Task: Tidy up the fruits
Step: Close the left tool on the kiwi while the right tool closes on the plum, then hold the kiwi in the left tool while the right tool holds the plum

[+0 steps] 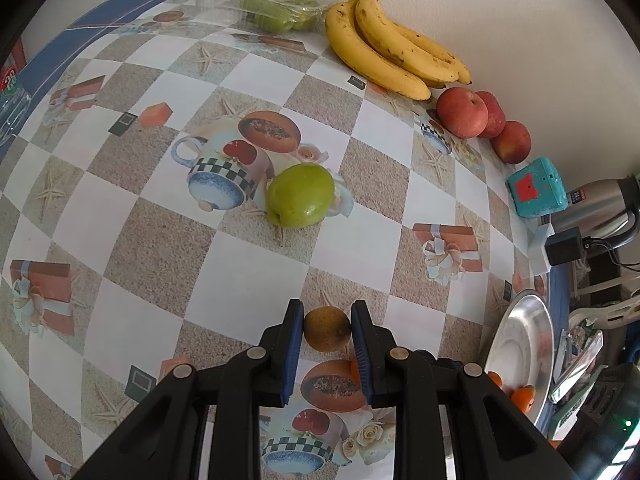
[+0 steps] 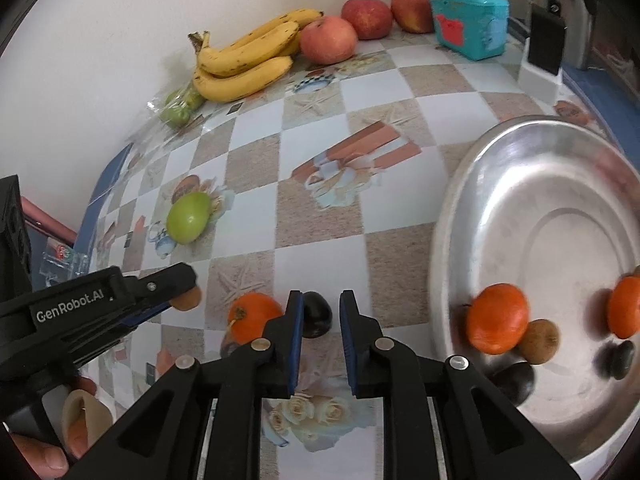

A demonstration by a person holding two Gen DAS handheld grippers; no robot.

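While partly hidden, brown fruit (image 1: 327,334) clamped in left gripper (image 1: 325,322), right gripper (image 2: 320,312) on dark fruit (image 2: 318,314).

Brown kiwi (image 1: 327,329) between blue finger pads (image 1: 293,344); dark purple plum (image 2: 317,314) between right pads, orange tangerine (image 2: 253,316) left of them. Green fruit (image 1: 300,195), yellow brown-specked bananas (image 1: 394,46), red apples (image 1: 462,112) beyond. Silver plate (image 2: 472,184). Tablecloth (image 1: 240,264): white-and-beige checks.

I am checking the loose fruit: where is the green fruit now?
In both views the green fruit lies alone mid-table on the printed cup, away from the bananas.
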